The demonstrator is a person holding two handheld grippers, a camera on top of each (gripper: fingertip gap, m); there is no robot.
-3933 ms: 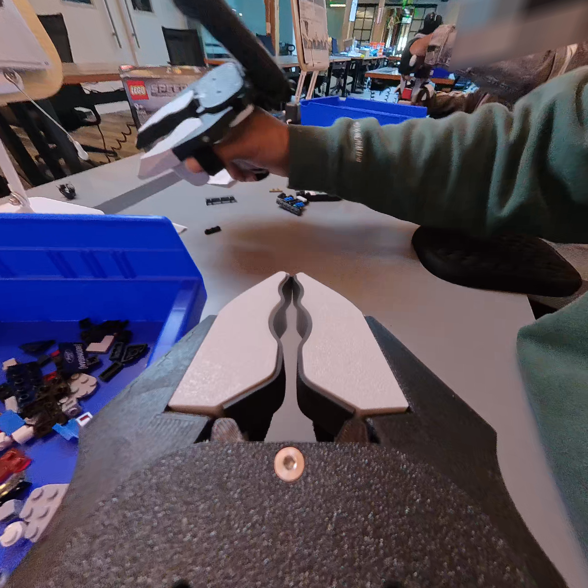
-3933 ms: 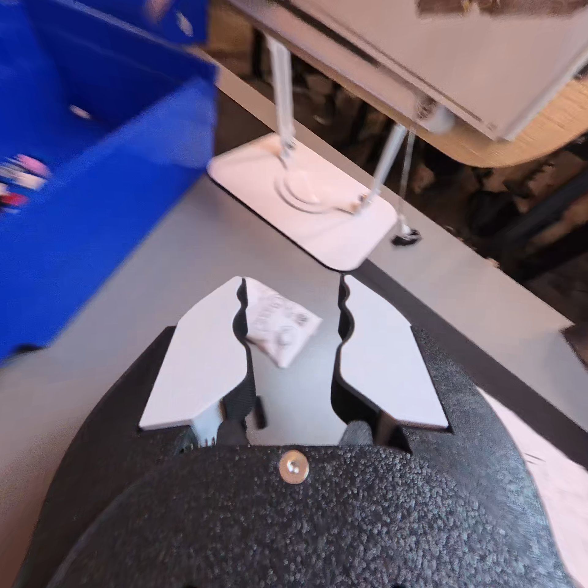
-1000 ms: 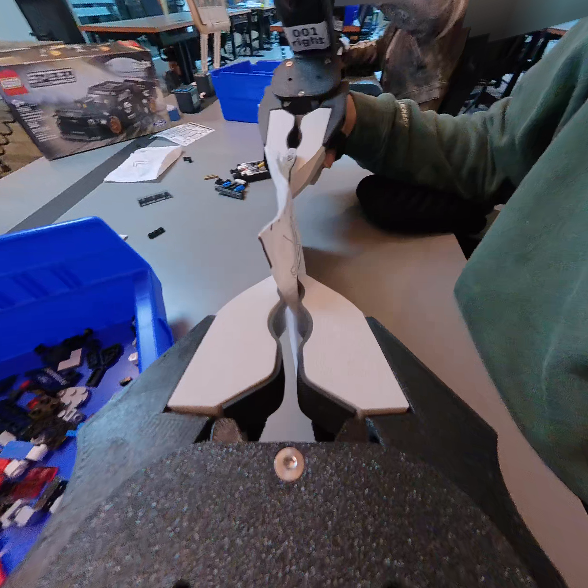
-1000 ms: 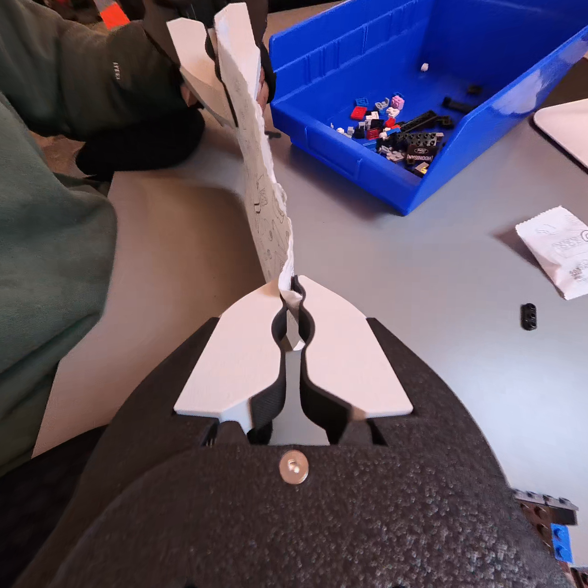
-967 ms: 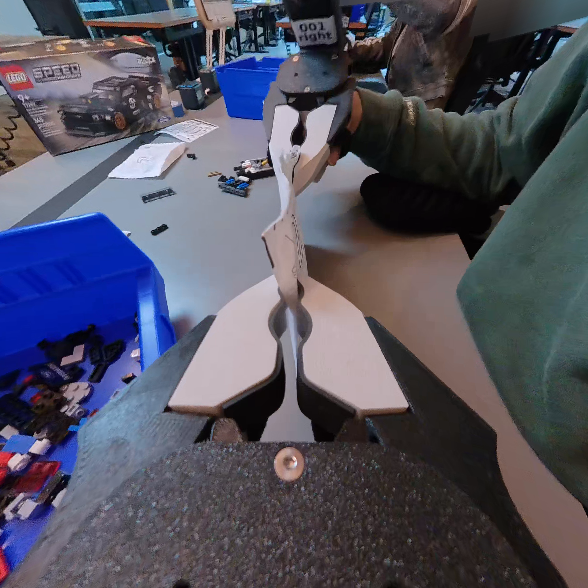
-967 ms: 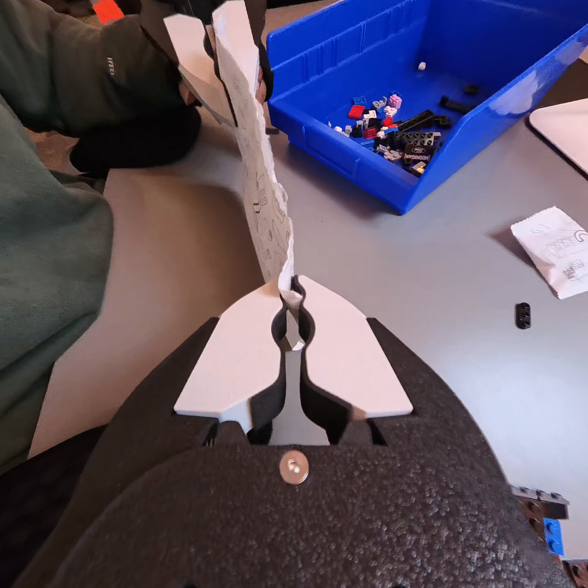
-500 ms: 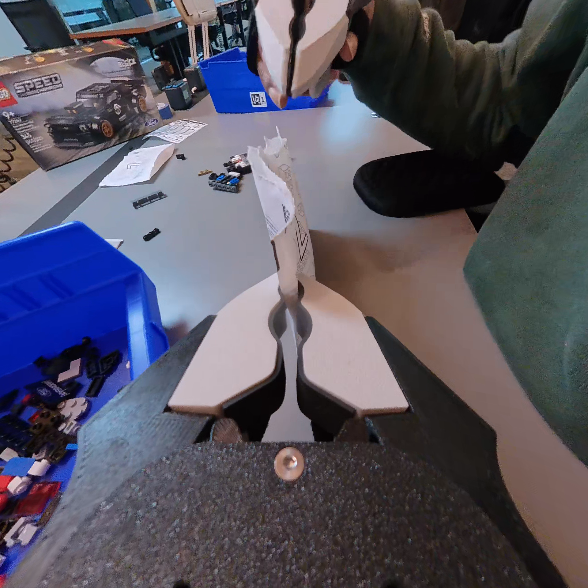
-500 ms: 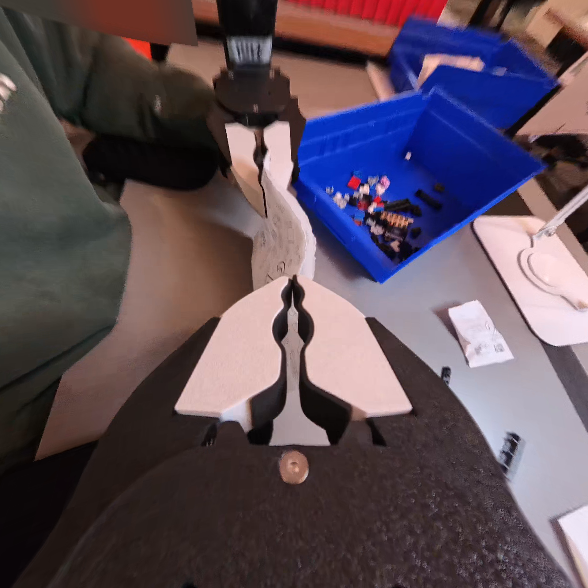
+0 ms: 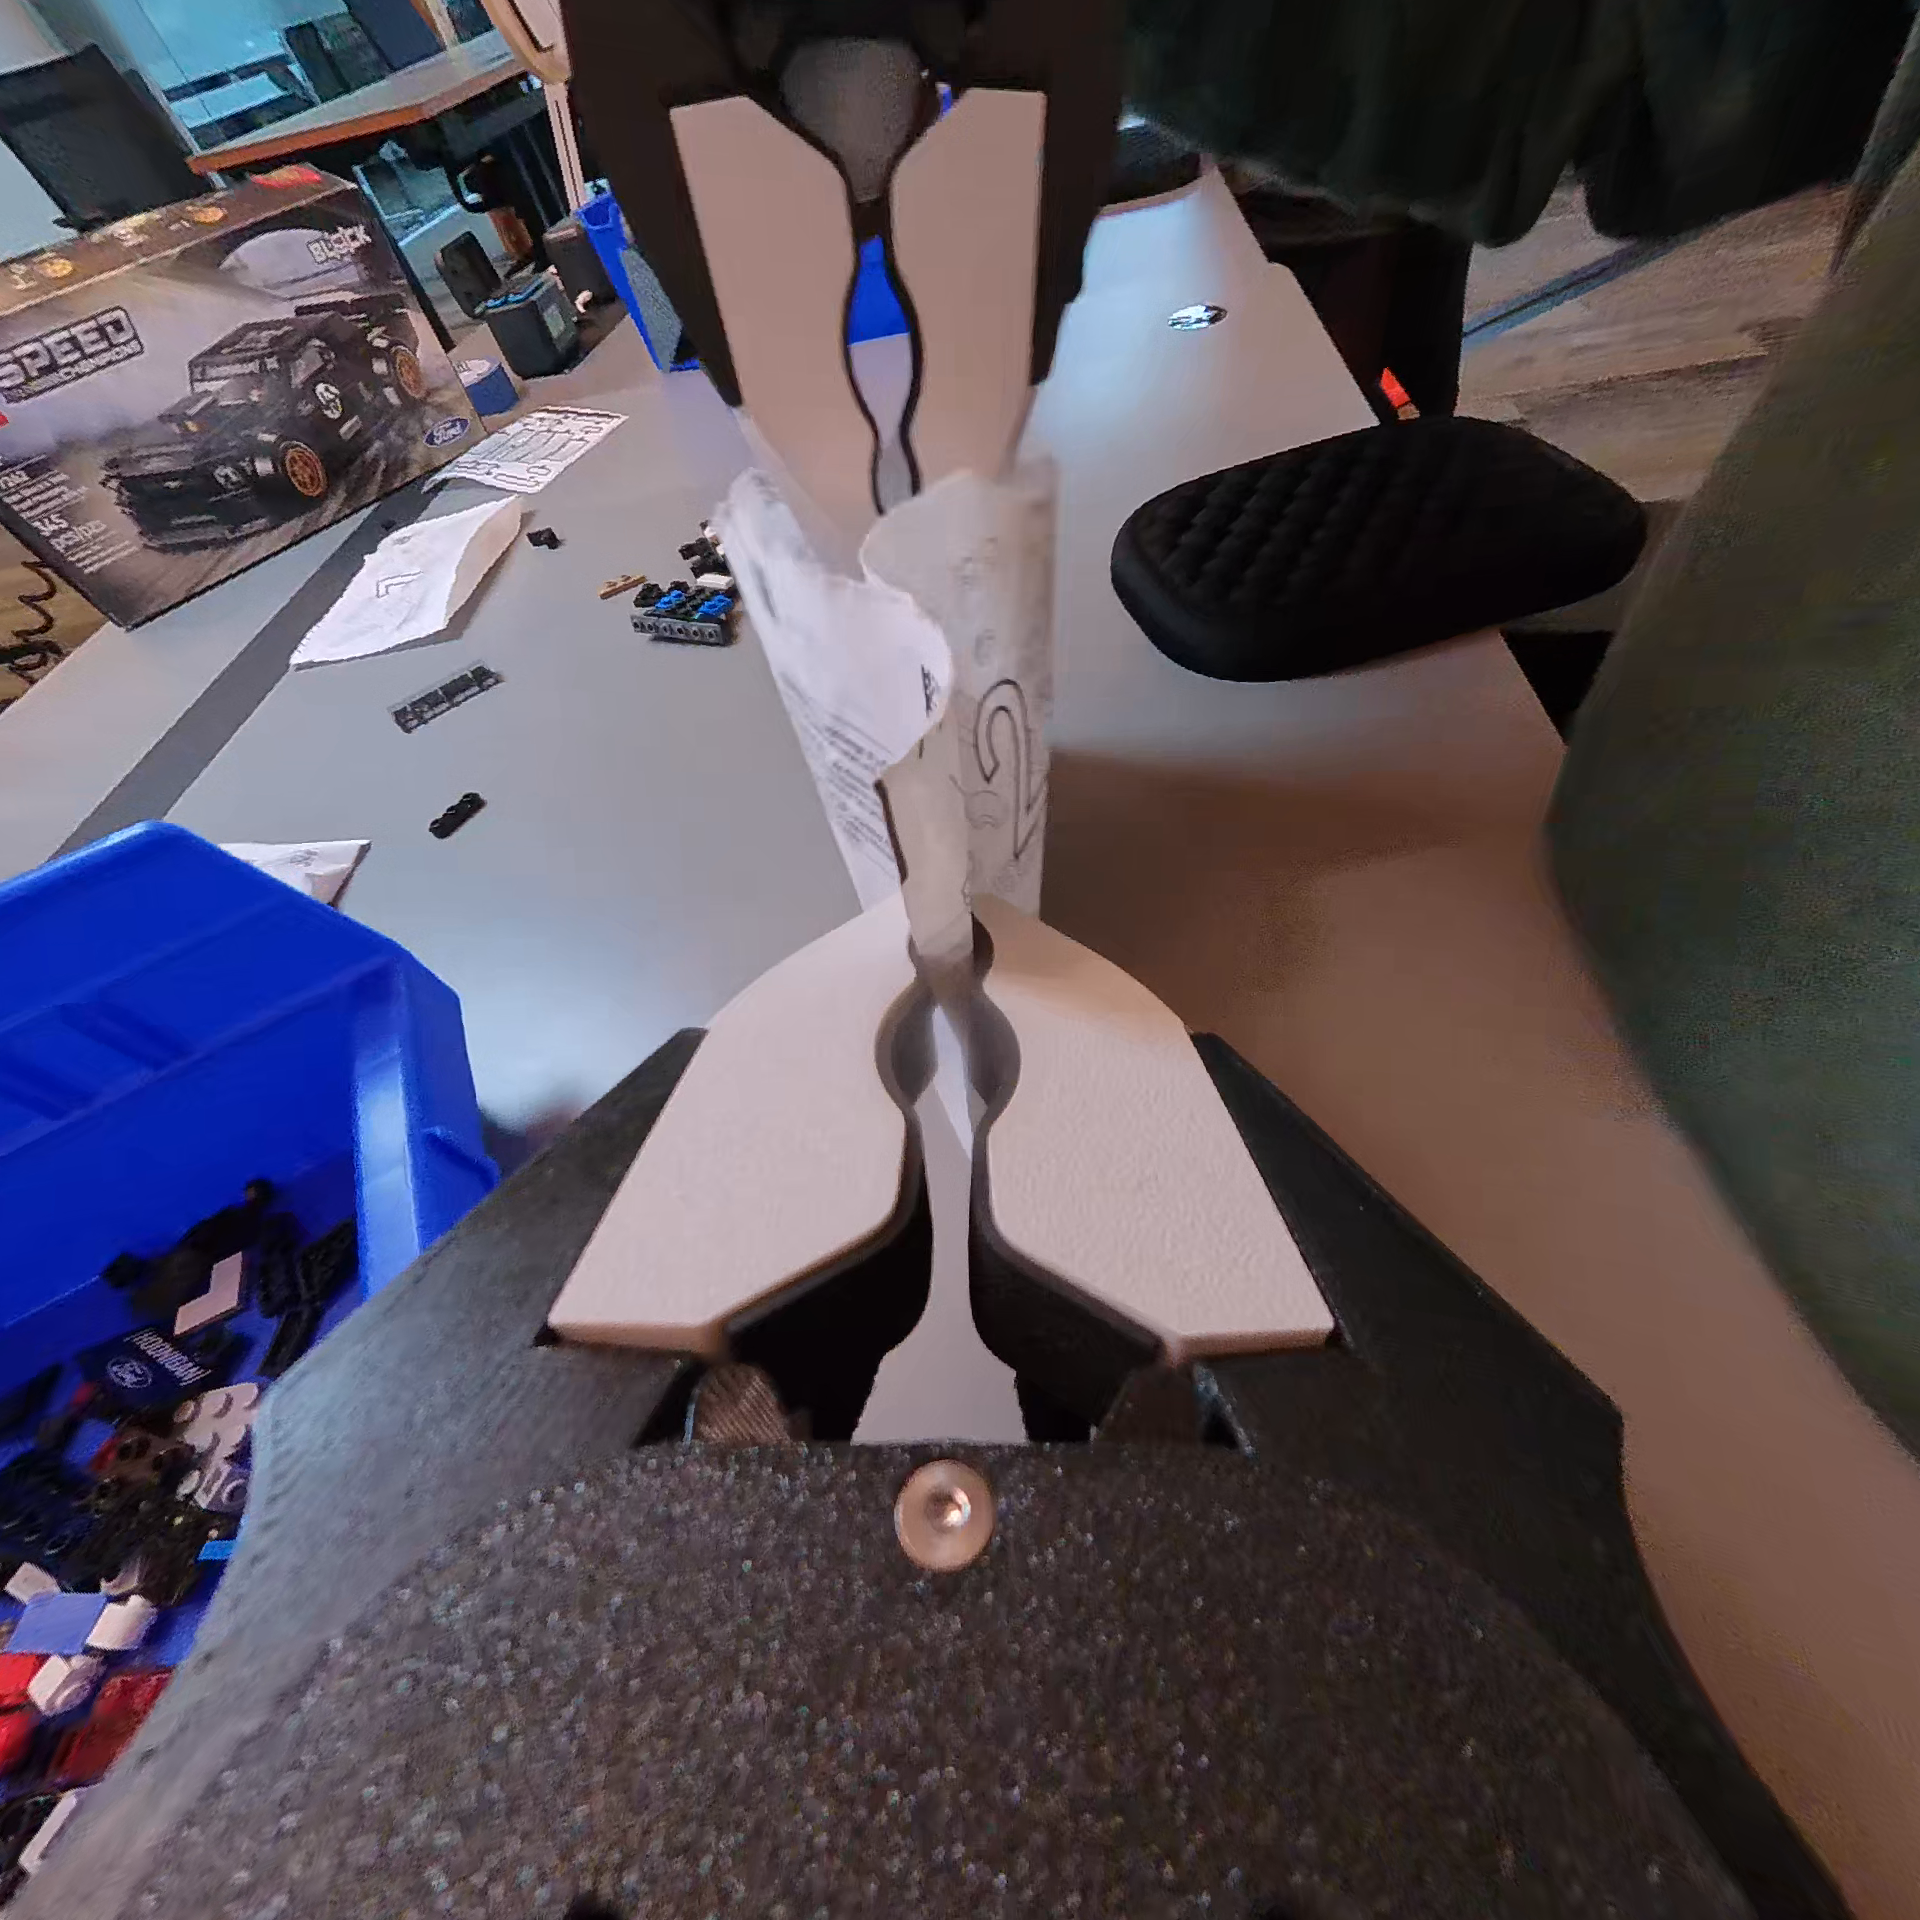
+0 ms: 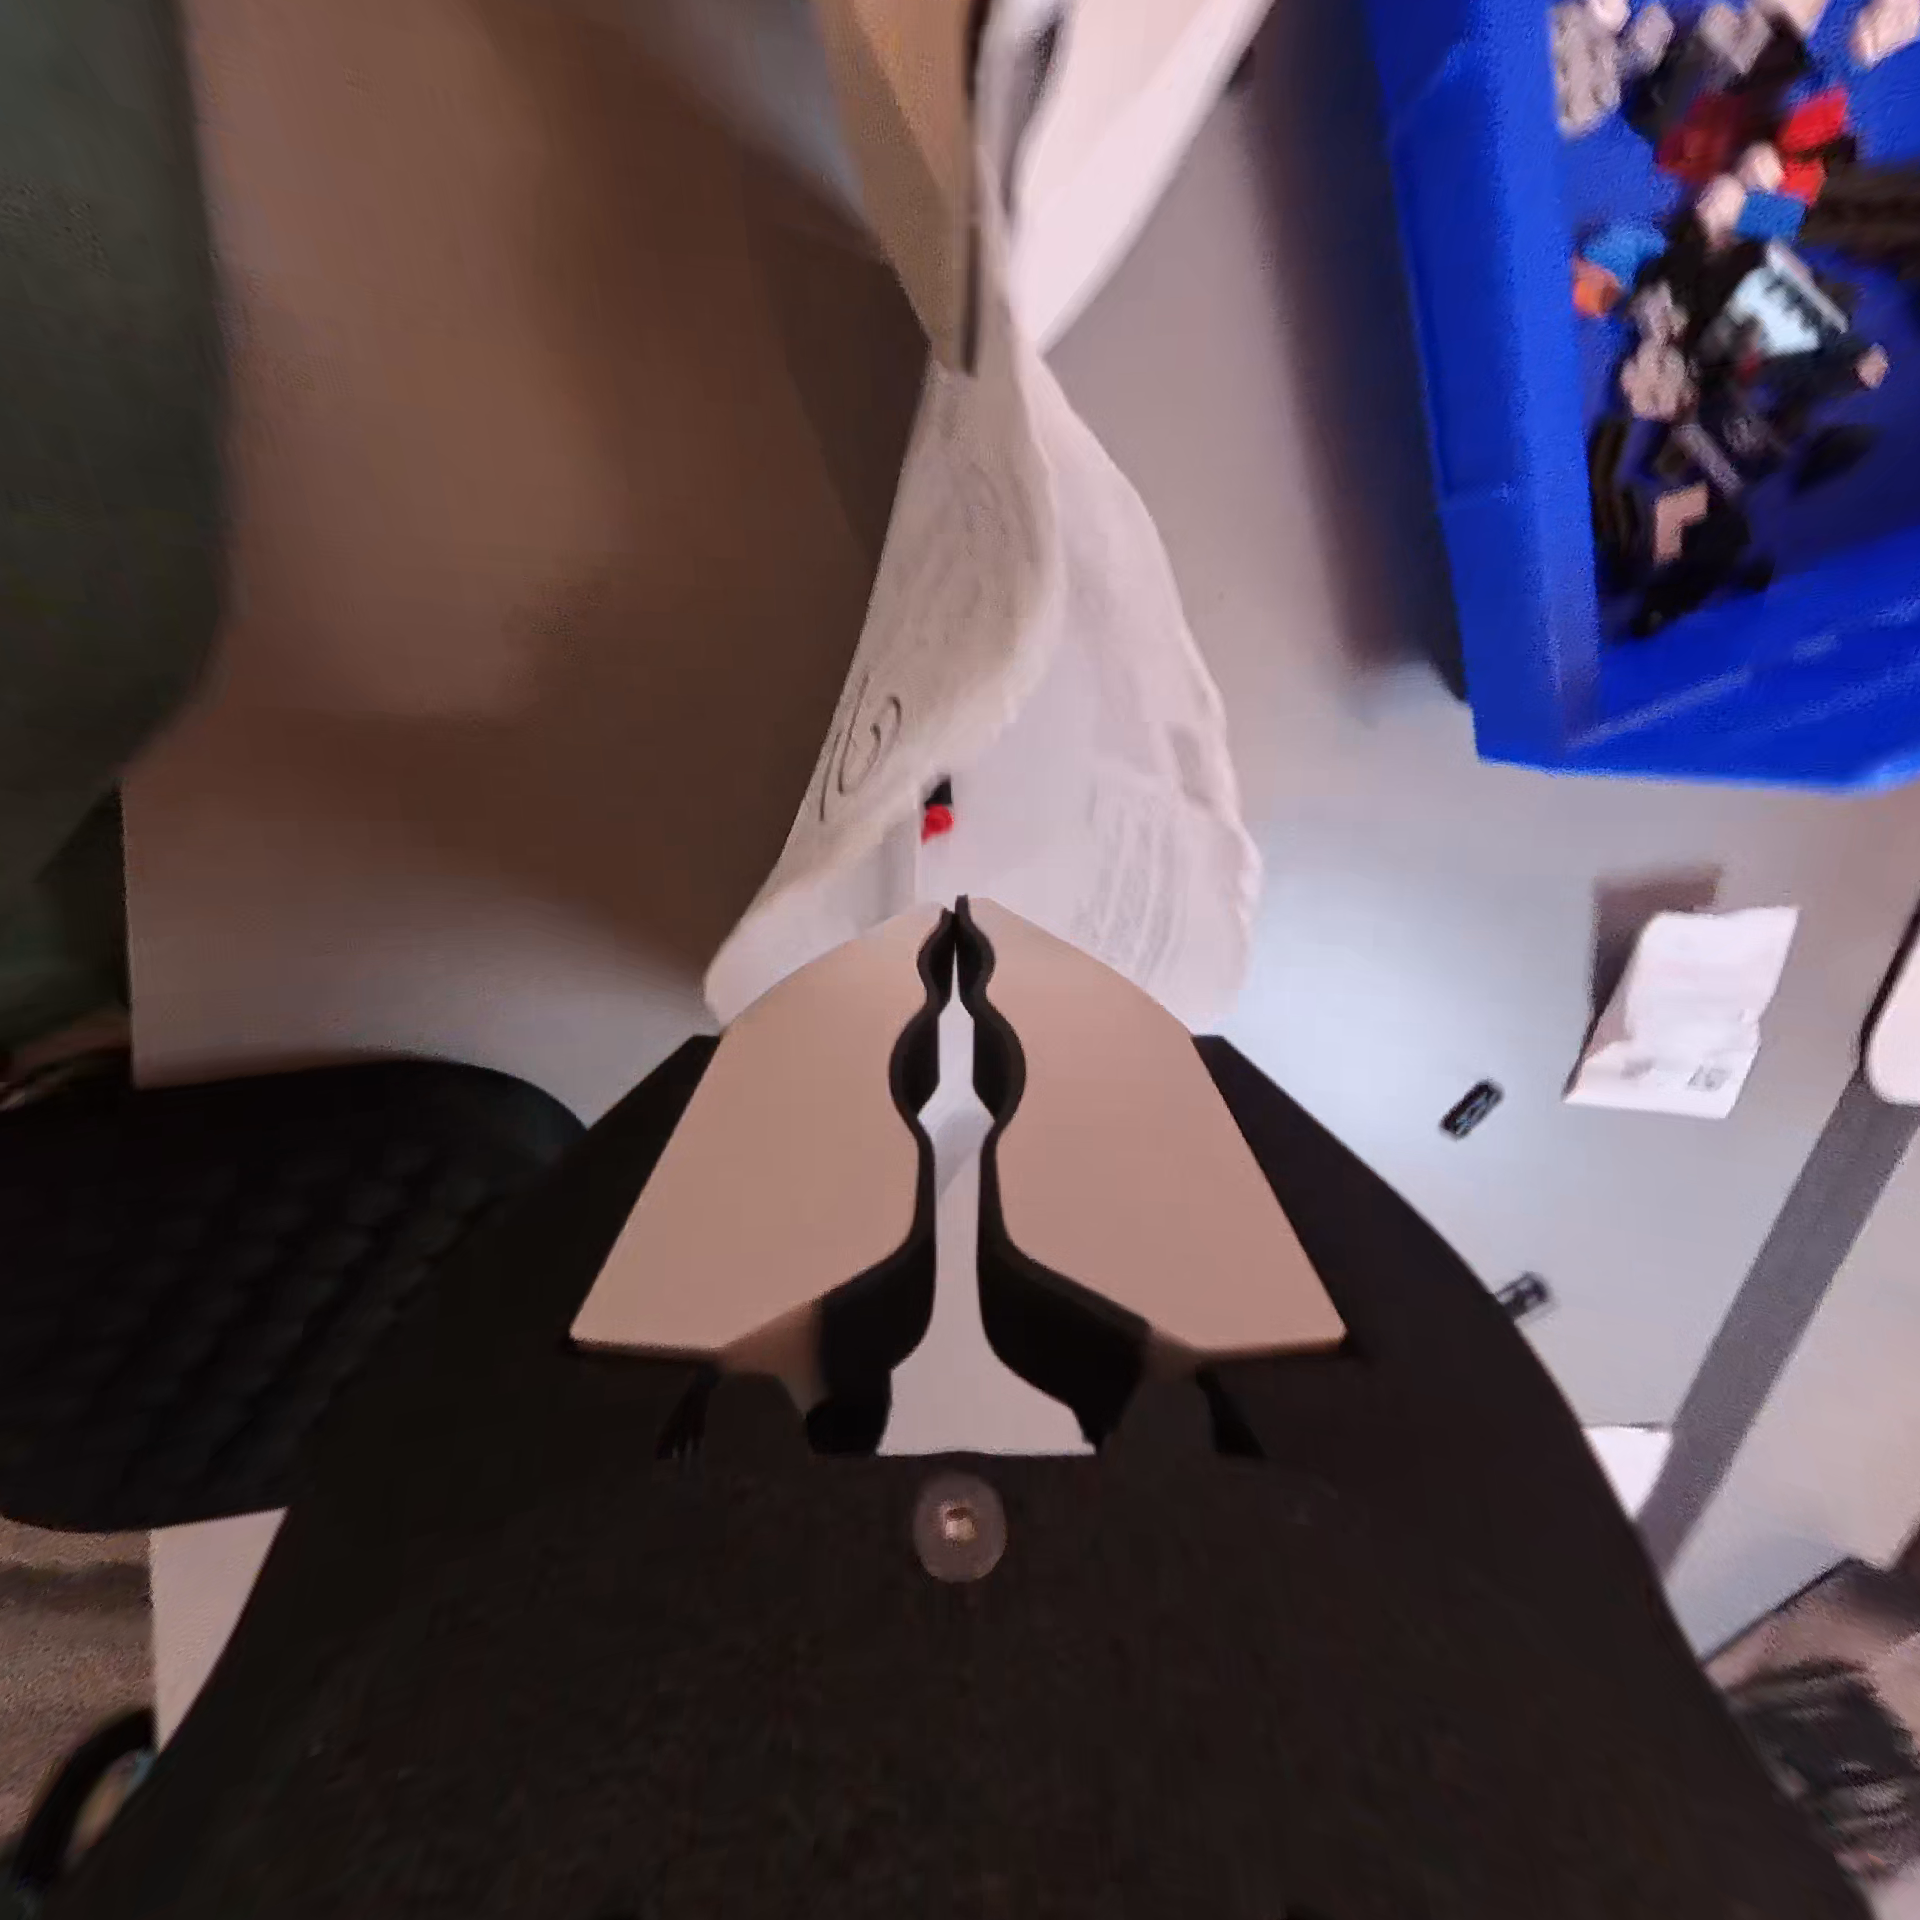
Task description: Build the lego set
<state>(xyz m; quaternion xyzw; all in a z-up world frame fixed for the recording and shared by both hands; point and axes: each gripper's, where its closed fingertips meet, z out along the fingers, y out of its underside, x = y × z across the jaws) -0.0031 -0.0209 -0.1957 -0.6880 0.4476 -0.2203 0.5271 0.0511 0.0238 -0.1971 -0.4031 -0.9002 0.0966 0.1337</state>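
Note:
My left gripper (image 9: 951,925) is shut on the lower end of a white paper bag (image 9: 997,707), which stands up from its tips with a torn, open top. My right gripper (image 9: 896,488) hangs above the bag, pointing down, shut, its tips at the bag's open rim. In the right wrist view my right gripper (image 10: 956,914) is shut with nothing visible between the fingers, right over the bag (image 10: 1039,623). A small red piece (image 10: 938,821) shows inside the bag. The left gripper (image 10: 961,343) is blurred at the bag's far end.
A blue bin (image 9: 208,1039) of loose bricks (image 9: 156,1455) sits left of my left gripper; it also shows in the right wrist view (image 10: 1507,520). A toy-car box (image 9: 208,416), another paper bag (image 9: 416,592), a small brick assembly (image 9: 686,608) and a black armrest (image 9: 1371,540) lie farther off. The gap from one gripper's tips to the other's is roughly 8 cm.
One second ago both grippers held the bag stretched between them. The right gripper then came off the top, leaving it torn open, swung above the bag and now points down into its opening.

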